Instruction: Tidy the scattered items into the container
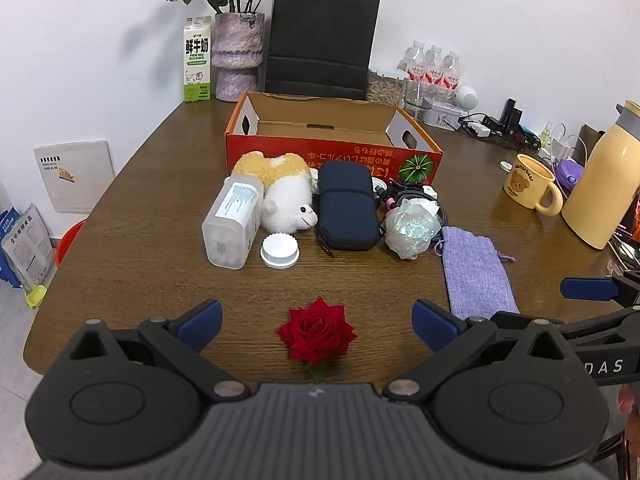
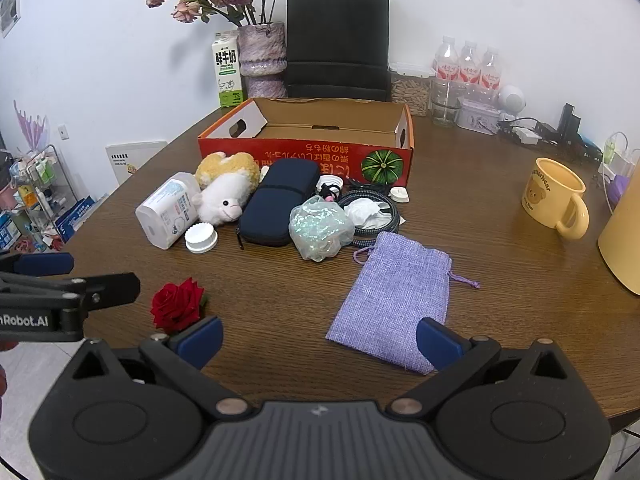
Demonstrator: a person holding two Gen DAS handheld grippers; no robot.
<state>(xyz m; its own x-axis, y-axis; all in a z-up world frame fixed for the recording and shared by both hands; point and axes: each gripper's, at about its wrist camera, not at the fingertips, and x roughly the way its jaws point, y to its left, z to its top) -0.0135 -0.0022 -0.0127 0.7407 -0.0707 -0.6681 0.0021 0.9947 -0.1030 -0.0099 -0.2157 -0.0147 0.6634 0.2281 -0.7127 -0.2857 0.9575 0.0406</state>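
Nothing is packed yet, I judge: the box [image 1: 320,128] looks empty, the rose [image 1: 316,334] and pouch [image 2: 394,300] lie on the worktop [image 1: 140,240]; my left tool [image 1: 316,320] and right tool [image 2: 320,338] are both released.

Plain white wall [image 1: 480,20] behind dark wood table [image 1: 160,280], wire shelf rack [image 2: 44,200] at left, pale floor [image 1: 16,320].

Both cameras look from the near table edge toward the cardboard box [image 1: 332,136] and back wall. The left view sits directly behind the red rose [image 1: 316,334]; the right view stands further right, behind the purple pouch [image 2: 394,300]. Both share the whole clutter
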